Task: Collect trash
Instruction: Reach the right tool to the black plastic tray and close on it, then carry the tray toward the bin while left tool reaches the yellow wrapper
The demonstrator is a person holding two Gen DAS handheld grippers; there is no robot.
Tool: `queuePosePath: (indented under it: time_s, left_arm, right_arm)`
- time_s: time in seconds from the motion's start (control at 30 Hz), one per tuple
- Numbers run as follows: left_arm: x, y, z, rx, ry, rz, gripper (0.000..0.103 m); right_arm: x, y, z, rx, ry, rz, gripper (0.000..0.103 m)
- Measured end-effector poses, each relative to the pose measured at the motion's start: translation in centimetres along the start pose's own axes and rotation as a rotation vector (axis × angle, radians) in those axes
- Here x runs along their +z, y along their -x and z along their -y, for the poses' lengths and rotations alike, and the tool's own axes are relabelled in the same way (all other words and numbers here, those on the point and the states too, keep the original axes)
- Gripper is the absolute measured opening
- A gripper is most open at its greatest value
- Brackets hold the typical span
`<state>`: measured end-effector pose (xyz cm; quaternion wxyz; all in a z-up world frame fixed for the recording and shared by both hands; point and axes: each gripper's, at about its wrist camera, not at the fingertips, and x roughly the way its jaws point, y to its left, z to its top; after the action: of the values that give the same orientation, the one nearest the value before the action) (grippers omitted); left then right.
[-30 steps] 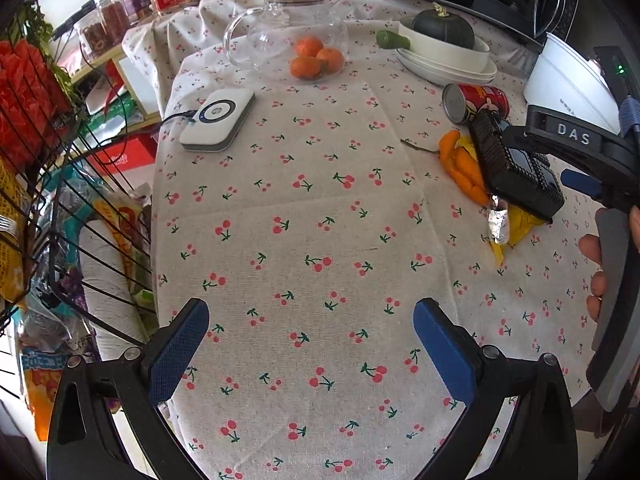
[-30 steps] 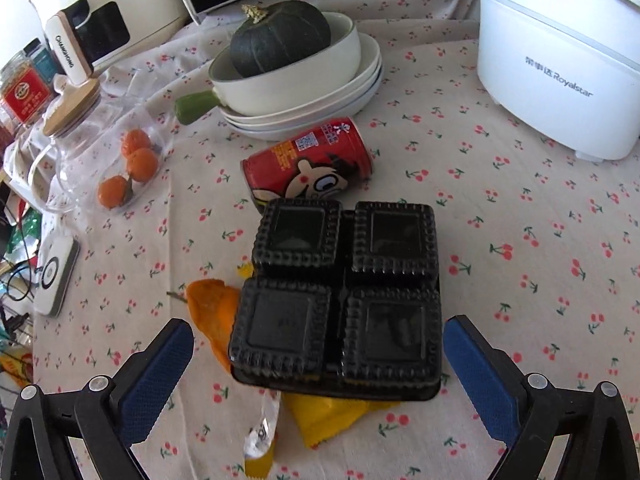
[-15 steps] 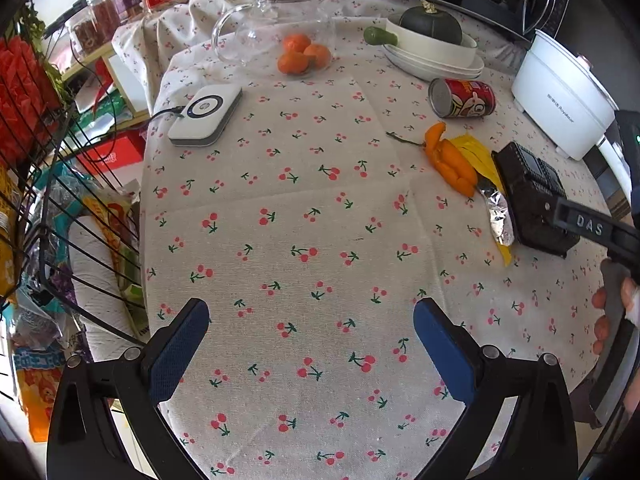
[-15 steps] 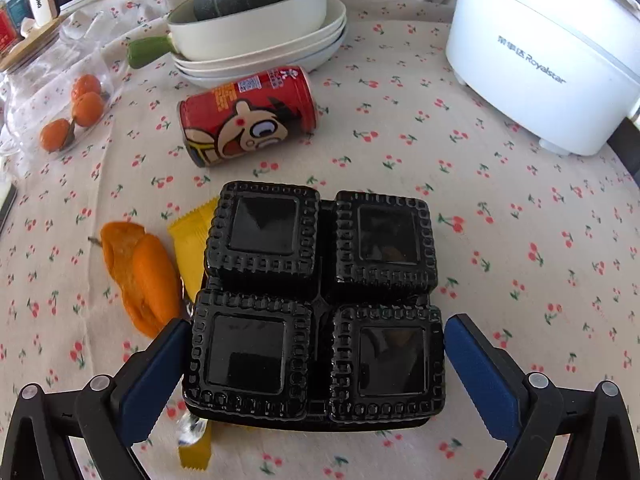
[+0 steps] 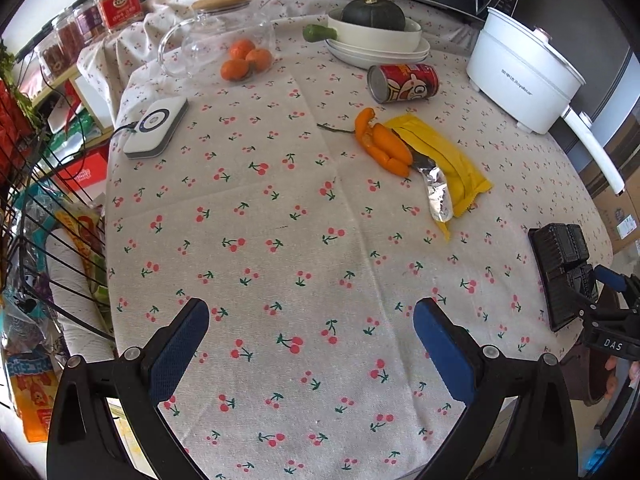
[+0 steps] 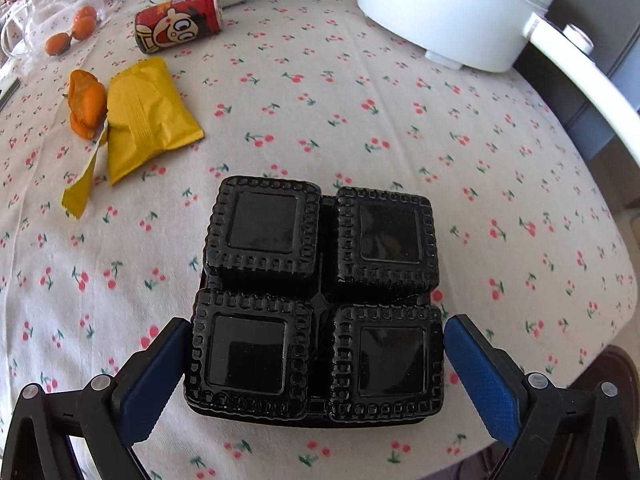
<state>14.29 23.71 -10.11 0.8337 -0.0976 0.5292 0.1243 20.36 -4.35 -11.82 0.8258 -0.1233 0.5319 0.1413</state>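
Black plastic 4-cell tray [image 6: 316,300], pinched in our right gripper [image 6: 314,364], has come off the trash pile to the table edge at 4 o'clock, w/ wrapper [image 5: 438,156] remaining; left gripper [image 5: 310,346] wide, empty.

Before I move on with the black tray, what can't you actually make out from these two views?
- Black tray, right wrist view: it hides the cloth beneath; whether it is lifted is unclear.
- Same tray, left wrist view: the right gripper covers its near end.
- Yellow wrapper: the orange peel and foil hide its torn end.
- Red can: its opening is unseen in either view.
- No trash bin appears in either view.
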Motion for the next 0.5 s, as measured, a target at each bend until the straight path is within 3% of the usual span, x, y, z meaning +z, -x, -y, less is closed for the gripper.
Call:
queuePosePath:
  time_s: [0.23, 0.37, 0.5]
  left_arm:
    - [-0.1, 0.1, 1.1, -0.008, -0.019, -0.003, 0.103]
    - [-0.2, 0.0, 1.5, -0.005, -0.028, -0.007, 0.103]
    - [-0.4, -0.1, 1.7, -0.009, -0.032, -0.012, 0.103]
  right_arm:
    - [-1.1, 2.0, 3.7, 0.153, -0.162, 0.014, 0.103]
    - [-1.5, 1.4, 4.9, 0.142, -0.202, -0.002, 0.103]
    - [-1.7, 1.0, 4.1, 0.089, -0.149, 0.004, 0.103]
